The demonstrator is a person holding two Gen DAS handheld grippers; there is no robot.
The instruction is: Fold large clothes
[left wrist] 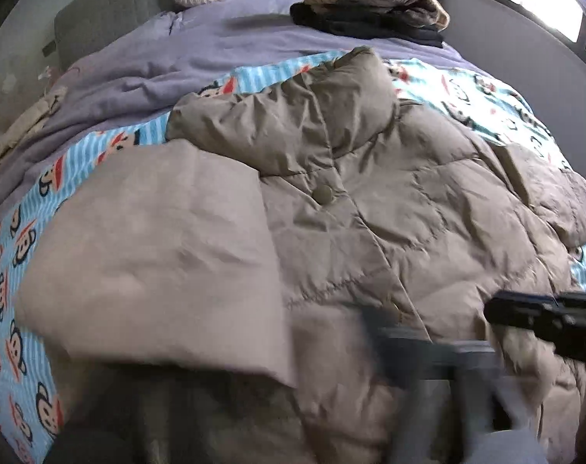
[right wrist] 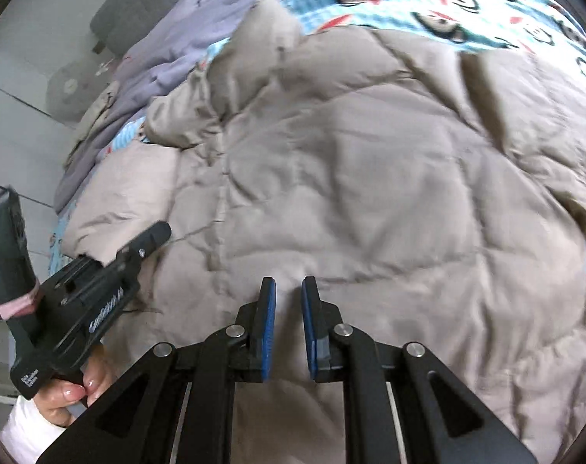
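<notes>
Jacket (right wrist: 370,162): spread over bed (left wrist: 223,42), hem near front edge.
Right gripper (right wrist: 289,324): fingers narrowly parted, empty, above jacket.
Left gripper (right wrist: 111,270): fingers' spread unclear.

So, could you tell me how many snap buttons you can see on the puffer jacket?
1: a round snap button on the front placket of the jacket, below the collar. Folds may hide others.

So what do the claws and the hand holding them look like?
The right claw is black, with jointed metal-looking arms, silver round pins and flat blue pads on the insides of its fingers. The left claw is black too, with white lettering too blurred to read and a pink band round its handle. The hand gripping it has glossy nails and a white sleeve.
</notes>
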